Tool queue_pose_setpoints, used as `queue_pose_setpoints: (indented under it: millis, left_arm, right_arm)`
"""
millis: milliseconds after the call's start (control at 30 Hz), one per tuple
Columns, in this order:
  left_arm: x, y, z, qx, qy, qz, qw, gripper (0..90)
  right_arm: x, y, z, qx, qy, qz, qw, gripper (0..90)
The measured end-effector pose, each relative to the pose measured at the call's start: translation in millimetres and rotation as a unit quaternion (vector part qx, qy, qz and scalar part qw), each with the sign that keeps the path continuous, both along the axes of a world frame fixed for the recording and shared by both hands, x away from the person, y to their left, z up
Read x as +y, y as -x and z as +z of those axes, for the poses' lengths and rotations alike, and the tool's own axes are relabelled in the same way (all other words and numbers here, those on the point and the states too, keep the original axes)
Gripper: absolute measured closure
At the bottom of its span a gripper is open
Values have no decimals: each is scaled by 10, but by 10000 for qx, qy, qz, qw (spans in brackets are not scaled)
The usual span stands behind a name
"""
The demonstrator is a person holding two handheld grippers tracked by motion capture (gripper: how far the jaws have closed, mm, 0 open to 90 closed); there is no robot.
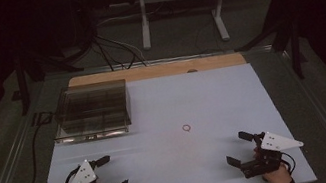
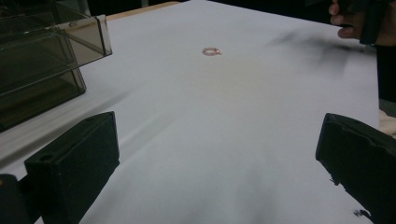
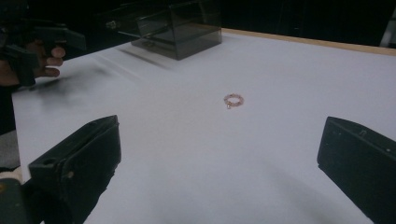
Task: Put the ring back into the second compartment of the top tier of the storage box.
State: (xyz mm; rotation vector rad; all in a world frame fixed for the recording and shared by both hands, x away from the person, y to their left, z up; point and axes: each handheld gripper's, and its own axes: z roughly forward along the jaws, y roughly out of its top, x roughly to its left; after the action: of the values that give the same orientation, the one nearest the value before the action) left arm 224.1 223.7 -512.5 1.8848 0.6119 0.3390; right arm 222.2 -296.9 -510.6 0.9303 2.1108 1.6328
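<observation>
Ring: a small pinkish beaded ring [image 1: 186,128] with a tiny charm at 1 edge, lying flat.
Ring position: near the middle of the white table top [image 1: 202,94], well apart from both grippers, roughly between them and farther from the person.
Left gripper [image 1: 112,172]: rests at the near left edge, its 2 jaws spread wide with nothing between them.
Right gripper [image 1: 240,148]: rests at the near right edge, jaws released and wide apart, holding nothing.
Box: a smoky transparent compartment box [image 1: 92,109] stands at the far left of the table.
Surface: smooth, white, with a wooden strip [image 1: 157,70] along the far edge.
Room: dark; grey floor, black cables [image 1: 113,49] and a white stand [image 1: 181,2] behind the table.
</observation>
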Motion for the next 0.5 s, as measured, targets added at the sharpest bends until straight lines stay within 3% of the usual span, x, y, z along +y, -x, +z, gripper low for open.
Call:
queue_pose_setpoints:
  millis: [233, 267, 500]
  left_arm:
    - [-18, 26, 12, -33, 31, -167, 9998, 6]
    - [-23, 34, 6, -46, -27, -184, 9998, 6]
    - [-60, 54, -3, -96, -186, -317, 9993, 6]
  right_arm:
    - [-4, 11, -25, 13, 85, 42, 10000, 0]
    - [9, 19, -36, 2, 223, 72, 9997, 0]
    - [2, 37, -18, -19, 192, -7, 9998, 0]
